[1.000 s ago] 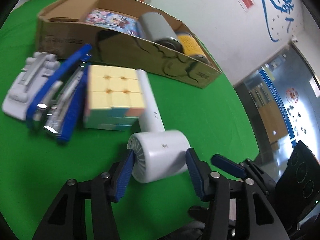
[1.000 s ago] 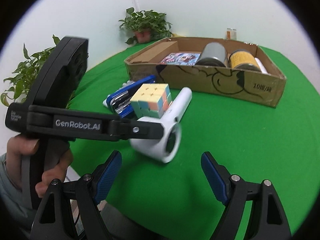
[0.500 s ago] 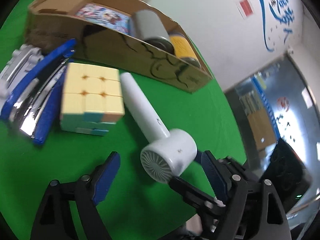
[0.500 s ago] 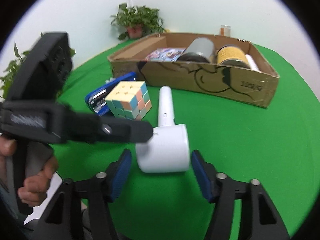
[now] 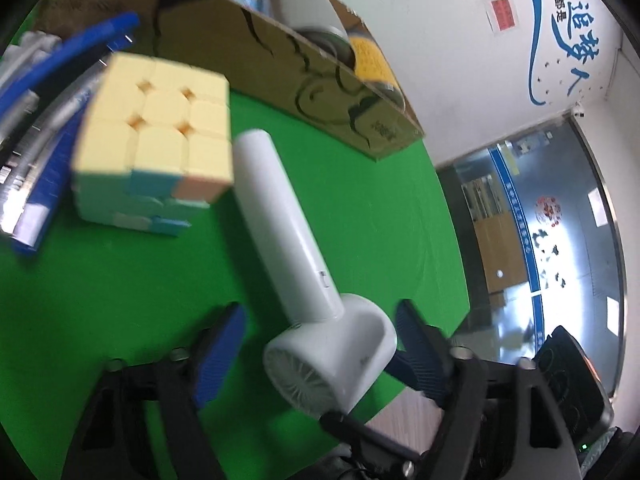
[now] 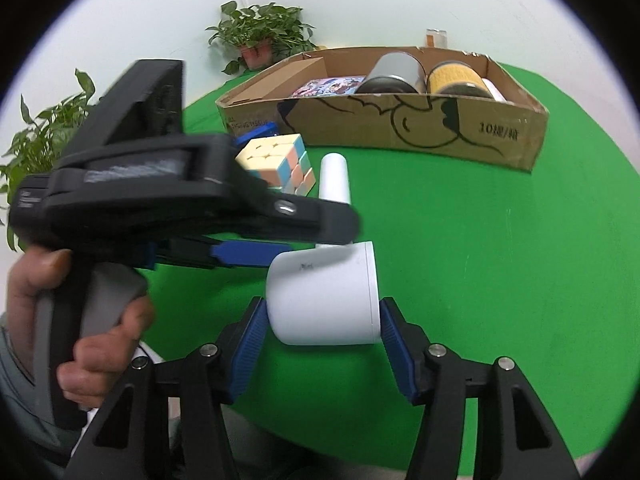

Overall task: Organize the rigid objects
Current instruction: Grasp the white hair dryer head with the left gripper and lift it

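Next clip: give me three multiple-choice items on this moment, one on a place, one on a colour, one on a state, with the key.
1. Where does the puzzle cube lie?
A. inside the cardboard box
B. on the green cloth beside the white handheld fan's handle
C. between the right tool's pads

2. What colour is the cube's top face?
A. pale yellow
B. black
C. red

3. What is the right tool doing?
A. hanging wide open over bare cloth
B. gripping the stapler
C. closed on the fan's head

Key:
1 B, the cube sits on the cloth by the fan, outside the box.
2 A, its upward squares are pale yellow.
3 C, both blue pads meet the head's sides.
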Demonstrator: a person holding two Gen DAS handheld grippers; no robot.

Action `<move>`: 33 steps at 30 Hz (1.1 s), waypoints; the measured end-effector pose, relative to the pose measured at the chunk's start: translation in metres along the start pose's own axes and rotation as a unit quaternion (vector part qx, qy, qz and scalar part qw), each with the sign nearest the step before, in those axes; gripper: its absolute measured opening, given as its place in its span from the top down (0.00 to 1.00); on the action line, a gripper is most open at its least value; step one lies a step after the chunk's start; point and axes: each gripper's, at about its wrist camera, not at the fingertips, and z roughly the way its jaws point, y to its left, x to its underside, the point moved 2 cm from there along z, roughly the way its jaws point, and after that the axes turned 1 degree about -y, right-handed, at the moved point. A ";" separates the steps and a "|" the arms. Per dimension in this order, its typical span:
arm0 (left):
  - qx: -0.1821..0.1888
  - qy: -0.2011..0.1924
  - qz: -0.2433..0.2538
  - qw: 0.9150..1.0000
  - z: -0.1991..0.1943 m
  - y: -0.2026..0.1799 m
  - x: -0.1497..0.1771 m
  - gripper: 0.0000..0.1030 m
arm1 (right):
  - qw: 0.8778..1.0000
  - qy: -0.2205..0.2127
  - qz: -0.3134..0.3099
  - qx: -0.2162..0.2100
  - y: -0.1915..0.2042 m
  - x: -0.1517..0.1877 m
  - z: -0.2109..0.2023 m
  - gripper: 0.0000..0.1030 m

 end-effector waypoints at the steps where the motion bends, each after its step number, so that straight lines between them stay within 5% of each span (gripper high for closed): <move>1: 0.012 0.007 -0.006 1.000 0.004 0.000 0.000 0.40 | 1.000 -0.001 0.002 -0.001 0.001 0.001 -0.001 0.45; 15: -0.008 -0.021 0.005 1.000 0.001 -0.006 -0.010 0.59 | 1.000 -0.013 0.001 0.007 0.006 -0.004 -0.003 0.47; 23: -0.020 -0.041 0.042 0.998 -0.023 -0.024 -0.025 0.62 | 0.999 -0.045 -0.005 0.015 0.015 -0.018 -0.011 0.47; 24: -0.022 -0.047 0.050 0.997 -0.031 -0.027 -0.026 0.72 | 0.998 -0.050 -0.007 0.021 0.017 -0.022 -0.013 0.47; 25: -0.023 -0.051 0.060 0.997 -0.037 -0.032 -0.028 0.95 | 0.998 -0.057 -0.010 0.031 0.018 -0.026 -0.016 0.47; 26: 0.034 -0.039 0.067 0.996 -0.041 -0.042 -0.033 1.00 | 0.997 -0.065 -0.012 0.035 0.020 -0.033 -0.019 0.47; 28: 0.089 -0.020 0.088 0.992 -0.044 -0.061 -0.034 1.00 | 0.998 -0.069 -0.008 0.009 0.024 -0.047 -0.020 0.47; 30: 0.028 -0.048 0.141 0.988 -0.055 -0.079 -0.041 1.00 | 0.996 -0.079 -0.025 0.035 0.034 -0.059 -0.021 0.47; 32: 0.064 -0.050 0.103 0.991 -0.068 -0.067 -0.053 1.00 | 0.997 -0.069 -0.012 0.021 0.029 -0.070 -0.011 0.47; 33: 0.052 -0.063 0.093 0.992 -0.077 -0.060 -0.058 1.00 | 0.998 -0.063 0.005 0.015 0.025 -0.073 -0.005 0.47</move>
